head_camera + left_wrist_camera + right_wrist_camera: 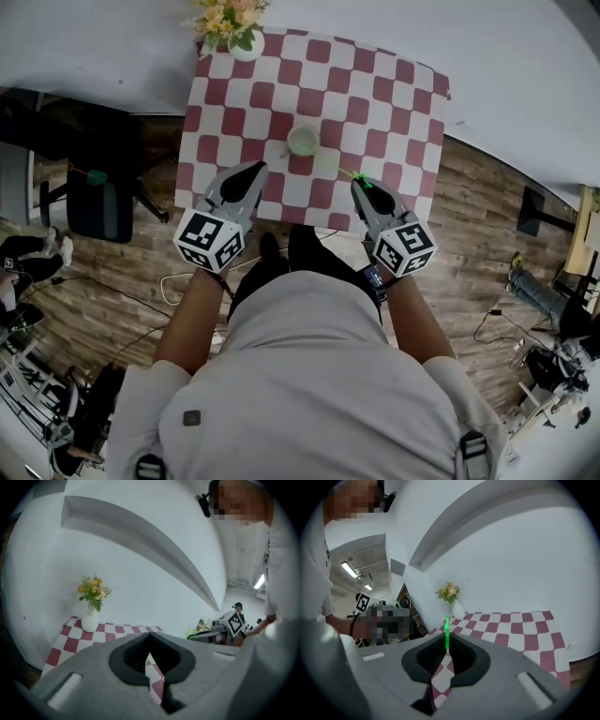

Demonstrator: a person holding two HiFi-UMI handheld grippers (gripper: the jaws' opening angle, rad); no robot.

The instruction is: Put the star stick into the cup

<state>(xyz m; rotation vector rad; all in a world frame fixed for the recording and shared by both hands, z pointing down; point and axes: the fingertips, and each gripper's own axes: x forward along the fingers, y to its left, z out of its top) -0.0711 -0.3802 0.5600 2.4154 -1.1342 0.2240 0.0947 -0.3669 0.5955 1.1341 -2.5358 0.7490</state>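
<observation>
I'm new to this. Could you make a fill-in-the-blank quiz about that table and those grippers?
The thin green star stick is clamped in the person's ____ gripper. The left gripper, jaws together, holds ____. In the head view, the white vase of yellow flowers stands at the far ____ corner of the red-and-white checked table.
Missing: right; nothing; left.

The pale green cup stands upright and open just above frame centre. The thin green stick lies just right of it, clamped in the right gripper.
</observation>
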